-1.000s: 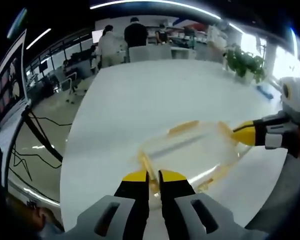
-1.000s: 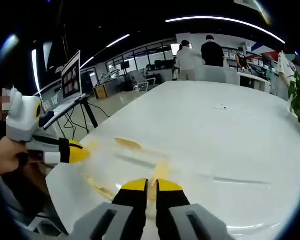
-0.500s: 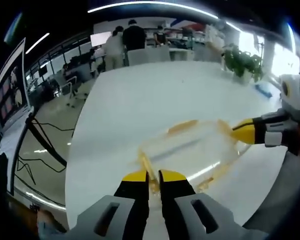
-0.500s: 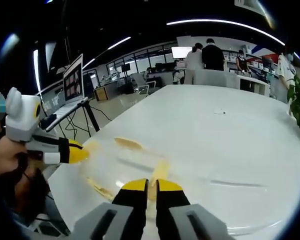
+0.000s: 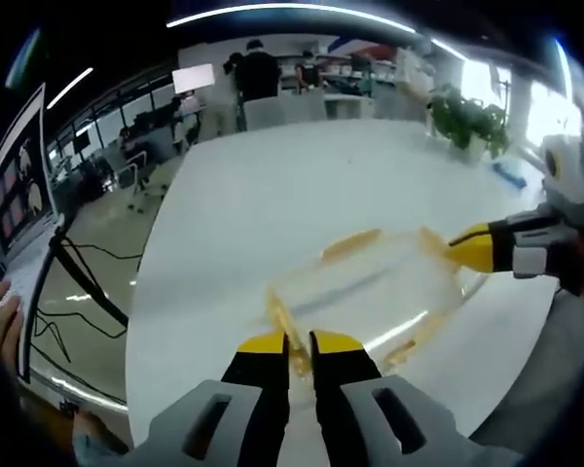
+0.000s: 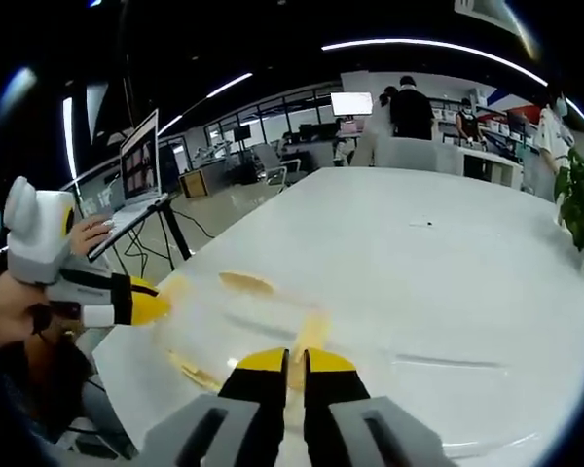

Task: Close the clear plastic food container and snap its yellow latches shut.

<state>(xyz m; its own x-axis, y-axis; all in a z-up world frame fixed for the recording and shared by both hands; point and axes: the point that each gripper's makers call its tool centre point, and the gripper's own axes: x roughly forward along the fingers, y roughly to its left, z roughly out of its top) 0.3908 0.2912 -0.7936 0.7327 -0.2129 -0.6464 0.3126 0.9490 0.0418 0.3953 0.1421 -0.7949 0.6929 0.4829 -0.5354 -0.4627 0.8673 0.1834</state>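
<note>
Clear plastic food container (image 5: pixel 370 292) sat on the white counter (image 5: pixel 273 195), near the counter's close edge, lid lying over the box. Yellow latches showed along its sides: one on the far long side (image 5: pixel 350 245), one at the end by the left gripper (image 5: pixel 284 321), one along the near-right edge (image 5: pixel 414 341).

Left gripper (image 5: pixel 298 342) in the left gripper view: yellow-tipped jaws nearly together w/ only a thin gap, tips at the container's end latch. Whether they actually pinched the latch – couldn't tell, tips covered it.

Right gripper came into that view from the right (image 5: pixel 462 248), yellow tip touching the container's opposite end near its corner.

Right gripper view: right gripper (image 6: pixel 290 362) also narrow, jaws almost closed, tips sitting at a yellow latch (image 6: pixel 311 336) on the container's end. Container (image 6: pixel 243 316) looked faint, almost see-through against the counter (image 6: pixel 419 263); another latch on the far side (image 6: pixel 245 282), one along the near-left edge (image 6: pixel 190 368). Left gripper entered from the left (image 6: pixel 151 302), held in a hand (image 6: pixel 5 311), tip at the container's end.

Bkgd: potted plant (image 5: pixel 472 122) at the counter's far right, laptop on a stand (image 6: pixel 141 161) w/ a hand on it (image 6: pixel 92 232), people standing by desks at the far end (image 5: pixel 258 68).
</note>
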